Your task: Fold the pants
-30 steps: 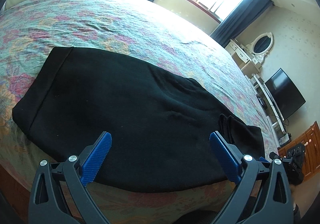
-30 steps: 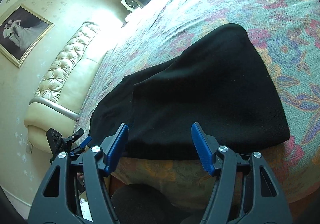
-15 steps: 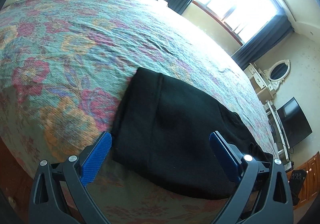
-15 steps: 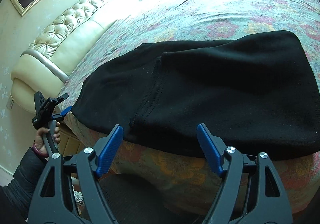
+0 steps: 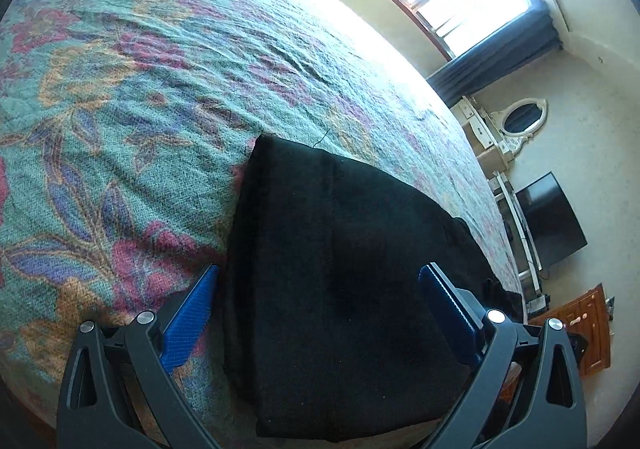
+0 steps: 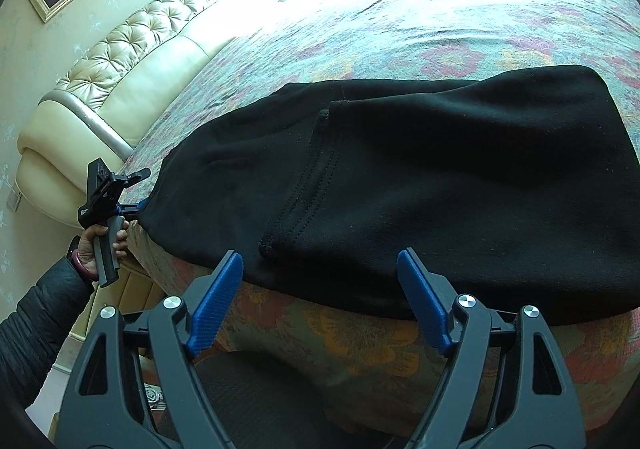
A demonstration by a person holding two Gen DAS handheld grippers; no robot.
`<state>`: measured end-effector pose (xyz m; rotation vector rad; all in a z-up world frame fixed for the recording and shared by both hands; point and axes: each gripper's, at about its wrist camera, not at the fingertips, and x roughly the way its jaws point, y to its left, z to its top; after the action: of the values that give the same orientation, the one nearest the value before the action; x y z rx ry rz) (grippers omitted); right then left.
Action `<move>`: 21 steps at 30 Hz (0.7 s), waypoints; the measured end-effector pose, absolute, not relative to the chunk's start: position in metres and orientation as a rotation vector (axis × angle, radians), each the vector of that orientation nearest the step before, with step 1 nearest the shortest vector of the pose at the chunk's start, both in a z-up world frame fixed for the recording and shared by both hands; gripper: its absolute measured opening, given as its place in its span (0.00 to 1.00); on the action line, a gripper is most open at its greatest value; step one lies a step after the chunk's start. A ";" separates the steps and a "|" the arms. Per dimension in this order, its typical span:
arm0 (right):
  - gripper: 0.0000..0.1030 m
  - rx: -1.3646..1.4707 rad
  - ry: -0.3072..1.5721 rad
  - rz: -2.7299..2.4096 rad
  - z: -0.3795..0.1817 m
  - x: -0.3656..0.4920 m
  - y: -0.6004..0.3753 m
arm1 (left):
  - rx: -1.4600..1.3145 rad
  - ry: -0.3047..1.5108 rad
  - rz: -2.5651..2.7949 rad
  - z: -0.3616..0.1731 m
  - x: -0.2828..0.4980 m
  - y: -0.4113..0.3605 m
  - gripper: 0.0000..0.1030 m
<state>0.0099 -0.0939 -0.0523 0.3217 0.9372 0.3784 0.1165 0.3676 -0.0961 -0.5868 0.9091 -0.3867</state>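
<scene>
Black pants [image 6: 420,185] lie folded along the near edge of the bed [image 5: 160,89].
The right gripper [image 6: 320,289] has just been opening, nothing between its jaws; the left gripper [image 5: 320,313] hangs spread wide over the pants' end, pads clear of the cloth.

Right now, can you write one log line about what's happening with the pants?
pants: black, folded, on bed | left tool: open, over pants' end | right tool: open, just widened, holds nothing
</scene>
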 end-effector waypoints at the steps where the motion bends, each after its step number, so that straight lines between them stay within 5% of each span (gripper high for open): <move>1: 0.77 0.328 0.936 0.379 -0.052 0.010 -0.095 | -0.542 0.919 -0.388 -0.096 0.116 0.362 0.95; 7: 0.77 0.339 0.925 0.382 -0.053 0.006 -0.097 | -0.533 0.928 -0.356 -0.091 0.116 0.352 0.94; 9: 0.77 0.338 0.924 0.384 -0.053 0.006 -0.098 | -0.508 0.941 -0.368 -0.091 0.121 0.344 0.77; 10: 0.77 0.343 0.923 0.386 -0.053 0.006 -0.100 | -0.460 0.961 -0.337 -0.092 0.121 0.339 0.48; 13: 0.77 0.361 0.920 0.390 -0.053 0.006 -0.103 | -0.462 0.961 -0.346 -0.093 0.120 0.339 0.29; 21: 0.77 0.370 0.905 0.390 -0.051 0.003 -0.109 | -0.550 0.919 -0.386 -0.067 0.116 0.344 0.22</move>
<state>0.0025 -0.1093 -0.0515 0.3701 0.9052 0.3899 0.1165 0.3441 -0.0674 -0.5496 0.9192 -0.3858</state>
